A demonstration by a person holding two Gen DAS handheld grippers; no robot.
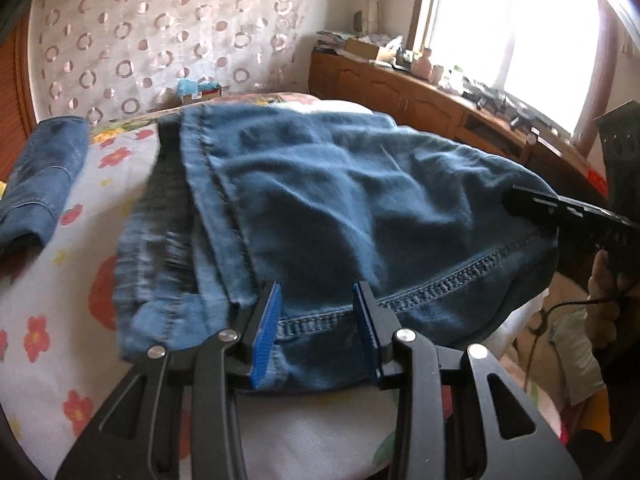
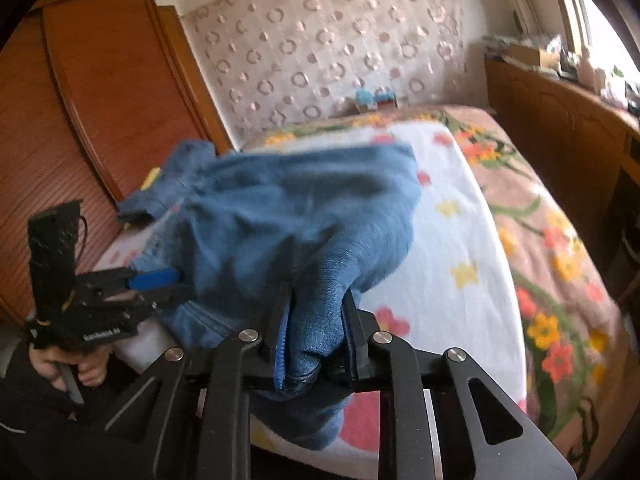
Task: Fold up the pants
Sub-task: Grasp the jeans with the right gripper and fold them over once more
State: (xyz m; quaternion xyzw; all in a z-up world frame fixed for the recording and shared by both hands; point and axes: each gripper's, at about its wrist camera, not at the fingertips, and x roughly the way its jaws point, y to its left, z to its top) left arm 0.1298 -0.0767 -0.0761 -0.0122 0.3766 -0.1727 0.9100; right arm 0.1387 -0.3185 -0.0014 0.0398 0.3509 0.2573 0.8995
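The blue denim pants (image 1: 340, 208) are held up over the flowered bed, draped between my two grippers. My left gripper (image 1: 318, 312) has its blue pads either side of a stitched hem edge; the jaws stand apart with cloth between them. It also shows in the right wrist view (image 2: 160, 280) at the left, at the cloth's edge. My right gripper (image 2: 316, 336) is shut on a thick bunch of the pants (image 2: 296, 216). Its black fingers (image 1: 568, 212) reach in at the right of the left wrist view.
The bed (image 2: 452, 216) has a white flowered sheet. Another piece of denim (image 1: 40, 176) lies on it at the left. A wooden wardrobe (image 2: 92, 92) stands left, a patterned headboard (image 2: 328, 48) behind, a cluttered wooden cabinet (image 1: 432, 92) under the window.
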